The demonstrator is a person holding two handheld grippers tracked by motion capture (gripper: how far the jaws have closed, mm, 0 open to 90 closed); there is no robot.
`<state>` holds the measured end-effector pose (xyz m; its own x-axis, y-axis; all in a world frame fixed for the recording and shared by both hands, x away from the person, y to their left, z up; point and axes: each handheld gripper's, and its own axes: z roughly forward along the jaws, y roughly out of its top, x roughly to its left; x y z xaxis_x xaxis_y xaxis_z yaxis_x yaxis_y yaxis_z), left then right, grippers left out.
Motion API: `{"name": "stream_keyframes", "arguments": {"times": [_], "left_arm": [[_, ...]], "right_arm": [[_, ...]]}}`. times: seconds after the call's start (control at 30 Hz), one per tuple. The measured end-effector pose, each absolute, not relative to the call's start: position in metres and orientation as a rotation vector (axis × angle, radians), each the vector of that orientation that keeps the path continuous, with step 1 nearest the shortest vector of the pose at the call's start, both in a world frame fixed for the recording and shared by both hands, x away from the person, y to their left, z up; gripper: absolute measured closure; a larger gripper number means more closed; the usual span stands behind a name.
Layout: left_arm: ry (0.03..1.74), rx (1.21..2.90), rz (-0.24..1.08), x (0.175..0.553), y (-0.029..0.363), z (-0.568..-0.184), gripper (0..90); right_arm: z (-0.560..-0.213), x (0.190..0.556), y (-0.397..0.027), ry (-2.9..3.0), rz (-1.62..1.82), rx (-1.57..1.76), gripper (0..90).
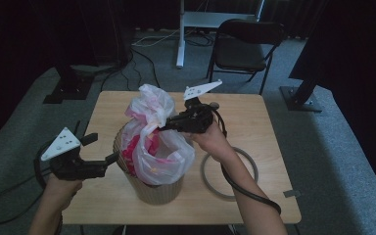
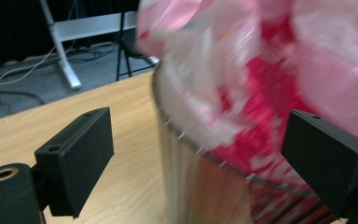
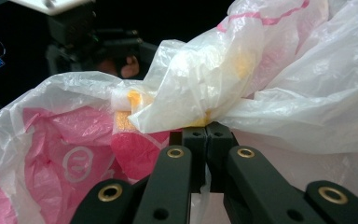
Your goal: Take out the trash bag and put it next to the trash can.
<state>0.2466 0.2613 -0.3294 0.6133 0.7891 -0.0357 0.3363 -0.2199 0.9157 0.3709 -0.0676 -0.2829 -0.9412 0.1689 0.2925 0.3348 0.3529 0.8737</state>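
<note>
the right gripper [image 3: 207, 135] has its jaws pressed together, pinching the plastic bag [image 3: 242, 79], which sits in the cardboard bin [image 1: 152, 188] mid-table. the left gripper [image 2: 205, 154] stands spread wide just beside the bin, holding nothing.

Plastic bag [image 2: 270, 93] and bin rim [image 2: 186, 137] motion-blurred, edge-cropped

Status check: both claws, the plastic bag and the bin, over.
Right claw shut on plastic bag. Left claw open beside bin, holding nothing. Grey ring lies clear, right of bin.
</note>
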Motion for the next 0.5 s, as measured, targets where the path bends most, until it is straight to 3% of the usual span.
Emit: {"name": "stream_keyframes", "arguments": {"times": [0.1, 0.5], "left_arm": [[0.928, 1.790, 0.506, 0.246, 0.268, -0.338, 2.7], [0.986, 1.803, 0.525, 0.229, 0.282, -0.363, 2.3]], "right_arm": [[-0.280, 0.371, -0.068, -2.456, -1.647, -0.459, 89.9], [-0.271, 0.372, -0.069, -2.443, -1.671, -0.446, 89.9]]}}
